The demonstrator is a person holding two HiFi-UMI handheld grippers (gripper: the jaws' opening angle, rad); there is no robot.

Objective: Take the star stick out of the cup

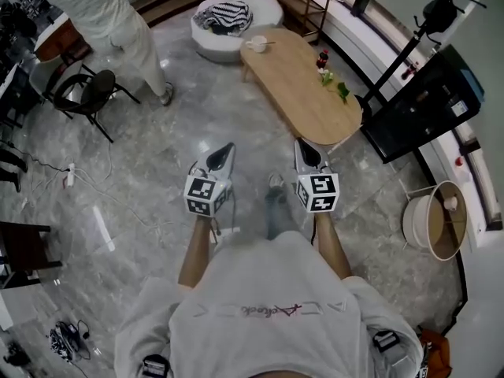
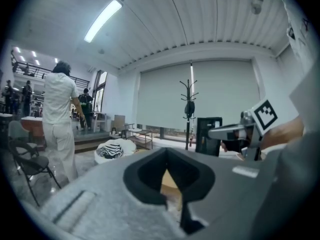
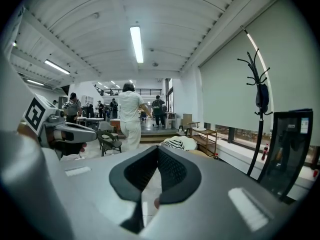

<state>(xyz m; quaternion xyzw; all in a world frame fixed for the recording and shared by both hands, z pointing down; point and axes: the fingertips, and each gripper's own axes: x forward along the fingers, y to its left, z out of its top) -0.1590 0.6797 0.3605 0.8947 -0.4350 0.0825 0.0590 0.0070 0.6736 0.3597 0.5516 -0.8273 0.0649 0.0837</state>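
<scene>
I hold my left tongs [image 1: 227, 150] and my right tongs [image 1: 303, 150] out in front of me, side by side, over the grey stone floor [image 1: 157, 179]. Both tongs are pinched all the way together, and there is nothing in them. The white cup [image 1: 256, 44] sits on the far end of the long wooden table [image 1: 303, 93], well apart from both tongs. A thin stick [image 1: 270, 42] pokes out of the cup to the side, but it is too small for me to see a star on it. A little red thing [image 1: 322, 57] and a little green thing [image 1: 342, 91] sit on the table too. Past the table is a white puffy seat [image 1: 264, 10] with a stripy cloth [image 1: 228, 14] on it. A person in white clothes [image 1: 110, 14] stands near a black chair [image 1: 87, 93].
</scene>
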